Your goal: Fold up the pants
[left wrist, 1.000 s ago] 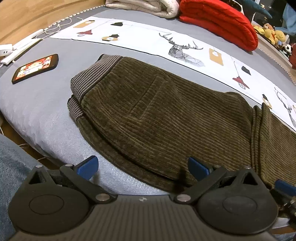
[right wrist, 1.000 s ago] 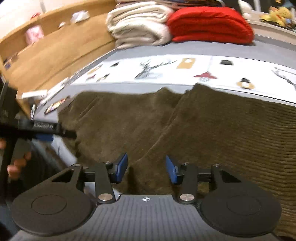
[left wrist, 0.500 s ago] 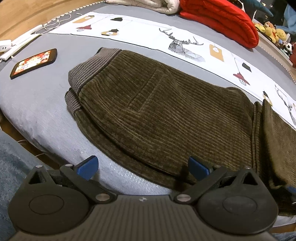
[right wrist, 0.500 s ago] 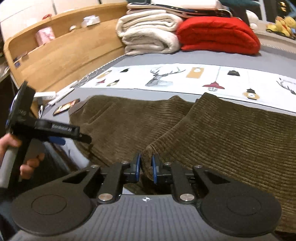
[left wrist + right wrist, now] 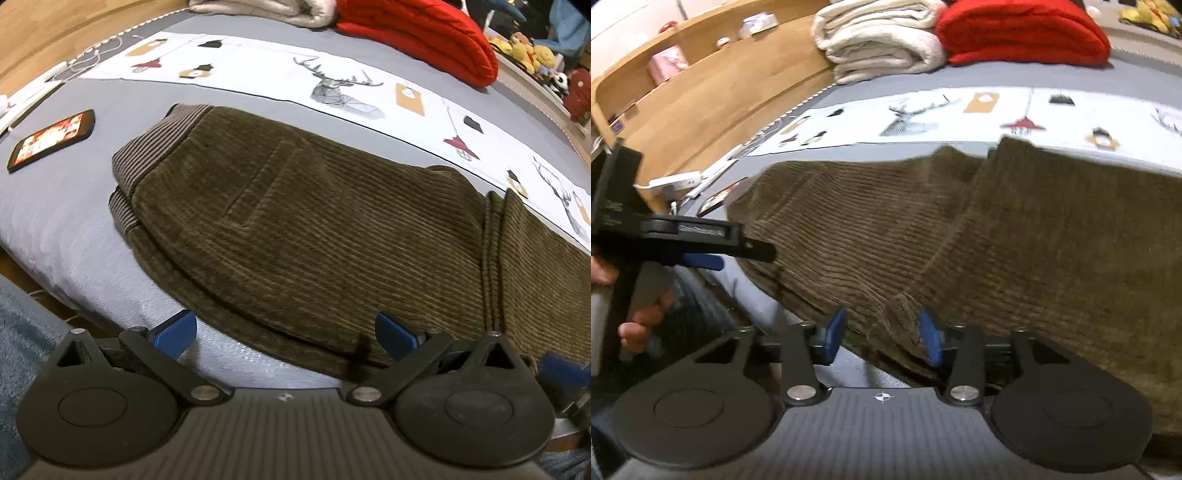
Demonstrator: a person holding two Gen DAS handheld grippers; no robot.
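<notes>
Corduroy pants (image 5: 314, 229) — one pair; two hand-held grippers, left (image 5: 284, 332) released, right (image 5: 882, 336) just reopened — fabric between.

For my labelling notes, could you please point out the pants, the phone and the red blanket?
pants (image 5: 314, 229), left wrist view, upper layer.
phone (image 5: 51, 140), left wrist view, screen.
red blanket (image 5: 1023, 33), right wrist view, top fold.

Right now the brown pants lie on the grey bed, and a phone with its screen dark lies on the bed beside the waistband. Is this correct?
Not quite. The phone has its screen lit, showing a colourful picture, not dark; the left wrist view shows it. The rest holds: the brown pants lie on the grey bed, and the phone lies on the bed beside the waistband, apart from it.
</notes>
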